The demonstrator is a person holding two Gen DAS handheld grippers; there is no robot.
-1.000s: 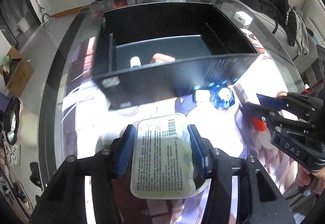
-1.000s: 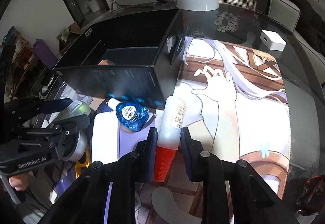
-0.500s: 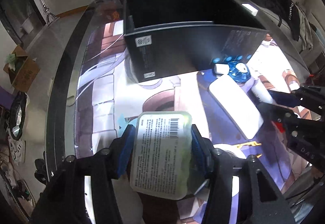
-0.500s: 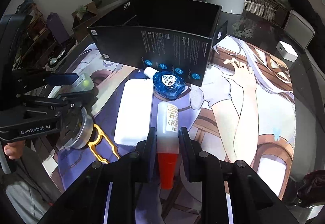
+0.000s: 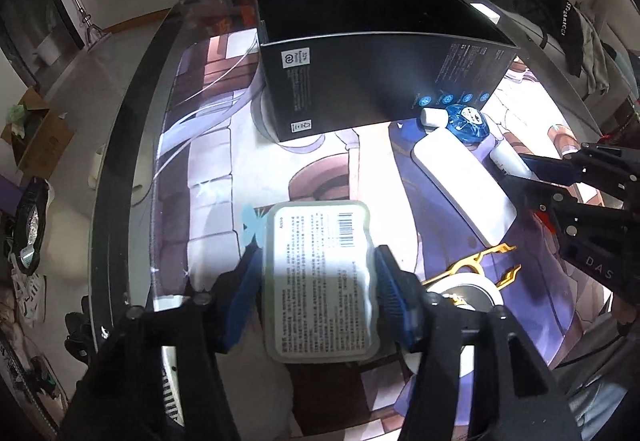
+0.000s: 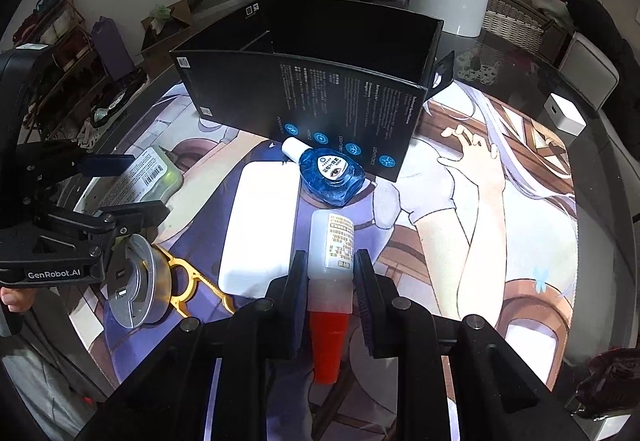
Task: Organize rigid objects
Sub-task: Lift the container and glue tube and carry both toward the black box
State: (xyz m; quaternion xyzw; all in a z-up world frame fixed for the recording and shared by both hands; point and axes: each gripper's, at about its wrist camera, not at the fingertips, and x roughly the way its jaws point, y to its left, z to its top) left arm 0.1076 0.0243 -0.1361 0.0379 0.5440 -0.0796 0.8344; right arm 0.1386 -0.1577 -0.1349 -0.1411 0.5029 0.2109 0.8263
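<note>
Nearest to you, your right gripper [image 6: 331, 283] is pinched on the red-capped white bottle [image 6: 331, 261], fingers pressed against its sides near the neck. Its long axis runs straight along the fingers: red cap back toward your hand at 6 o'clock, flat base pointing out at 12.

Your left gripper [image 5: 316, 281] is clamped on the flat label-backed container [image 5: 320, 281], blue pads squeezing its two long edges, barcode end leading at 12 o'clock. Its long axis runs along the fingers too.

Under and between the grippers, on the printed mat [image 6: 500, 221], lie a round metal tin [image 6: 134, 281] on a yellow tool [image 6: 192, 283], then a flat white case [image 6: 260, 225]. Just past that, the blue eye-drop bottle [image 6: 332, 177] lies on its side, white cap aimed at about 10 o'clock, resting against the box's front wall.

Here's what it all turns on: the open black box [image 6: 320, 101] stands at 12 o'clock from both grippers, beyond the loose items, front wall facing you, opening upward. From the right wrist view it looks the shorter reach for your right hand. My read is that each held piece must rise above that wall before going in; the interior floor is hidden from here.
</note>
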